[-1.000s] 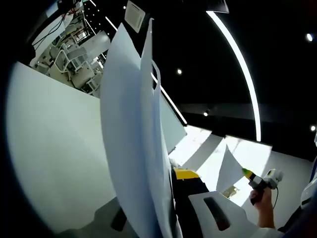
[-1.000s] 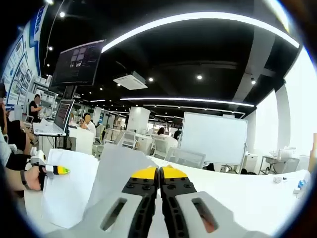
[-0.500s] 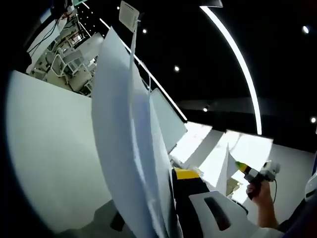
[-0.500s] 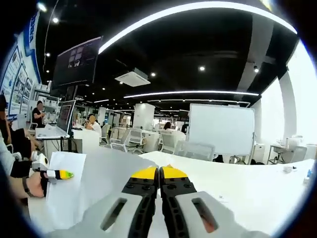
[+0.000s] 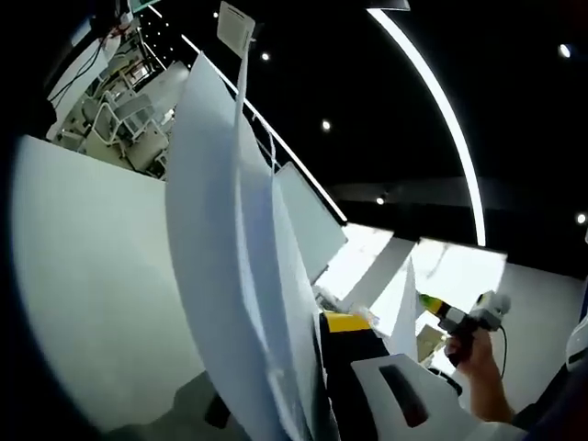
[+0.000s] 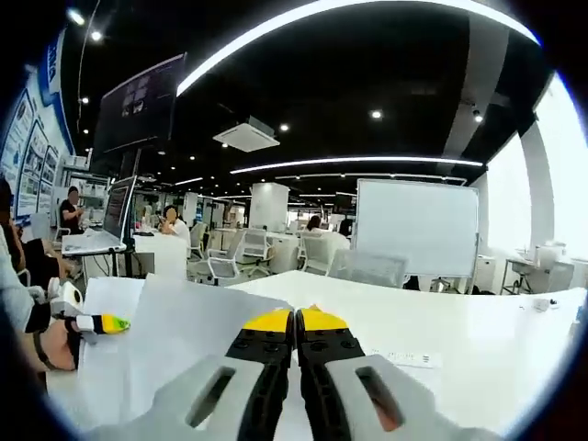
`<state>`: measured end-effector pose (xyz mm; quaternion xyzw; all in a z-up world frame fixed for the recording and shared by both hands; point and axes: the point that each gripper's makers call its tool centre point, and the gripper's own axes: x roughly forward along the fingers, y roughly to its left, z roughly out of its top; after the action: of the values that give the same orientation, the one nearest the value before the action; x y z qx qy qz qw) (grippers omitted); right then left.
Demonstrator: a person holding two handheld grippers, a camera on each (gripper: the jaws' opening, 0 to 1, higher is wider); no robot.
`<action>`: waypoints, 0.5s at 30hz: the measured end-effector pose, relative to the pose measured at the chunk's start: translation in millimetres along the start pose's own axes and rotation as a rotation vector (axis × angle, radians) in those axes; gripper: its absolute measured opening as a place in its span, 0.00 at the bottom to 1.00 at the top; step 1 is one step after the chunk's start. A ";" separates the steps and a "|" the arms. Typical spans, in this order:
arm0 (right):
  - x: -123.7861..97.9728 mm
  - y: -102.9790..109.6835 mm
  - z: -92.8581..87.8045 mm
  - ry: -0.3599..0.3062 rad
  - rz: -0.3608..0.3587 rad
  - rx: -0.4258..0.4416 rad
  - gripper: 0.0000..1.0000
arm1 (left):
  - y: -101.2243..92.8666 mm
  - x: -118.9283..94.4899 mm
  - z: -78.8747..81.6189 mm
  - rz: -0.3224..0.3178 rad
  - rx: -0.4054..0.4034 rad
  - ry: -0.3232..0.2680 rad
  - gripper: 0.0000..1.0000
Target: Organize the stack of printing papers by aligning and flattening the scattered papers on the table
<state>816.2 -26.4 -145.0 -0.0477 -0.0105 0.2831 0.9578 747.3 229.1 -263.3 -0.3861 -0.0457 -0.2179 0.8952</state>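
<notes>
Paper stack held upright off the tabletop [image 6: 478, 322], pinched at both edges.
Left gripper [image 6: 103, 322] jaws clamp the papers [image 5: 230, 276]; right gripper [image 6: 295, 322] jaws close on the opposite edge. Uneven pull could buckle, slip, or fan the sheets.

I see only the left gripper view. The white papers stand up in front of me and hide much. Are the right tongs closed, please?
Observer: Yes. In the right gripper view the right tongs are shut, yellow tips together, and the papers spread out to their left.
Operator: Where are the left tongs, seen from that side?
Observer: The left tongs grip the papers at their far left edge, held by a hand.
Operator: Does anything lie on the table behind the papers?
Observer: A small printed slip lies on the white table, just to the right of the right tongs.
</notes>
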 end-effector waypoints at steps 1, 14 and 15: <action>3.0 0.4 -1.6 0.005 -0.006 -0.011 0.00 | -0.1 0.0 -0.1 0.000 0.000 0.000 0.09; 33.1 8.3 -15.3 0.052 -0.008 -0.044 0.00 | -1.7 0.9 -2.2 -0.003 0.018 0.011 0.09; 34.9 9.5 -15.0 0.051 -0.006 -0.045 0.00 | -1.6 1.1 -2.3 -0.004 0.019 0.013 0.09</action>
<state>841.0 -0.8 -161.2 -0.0765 0.0074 0.2784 0.9574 747.4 226.1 -263.6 -0.3759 -0.0429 -0.2216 0.8988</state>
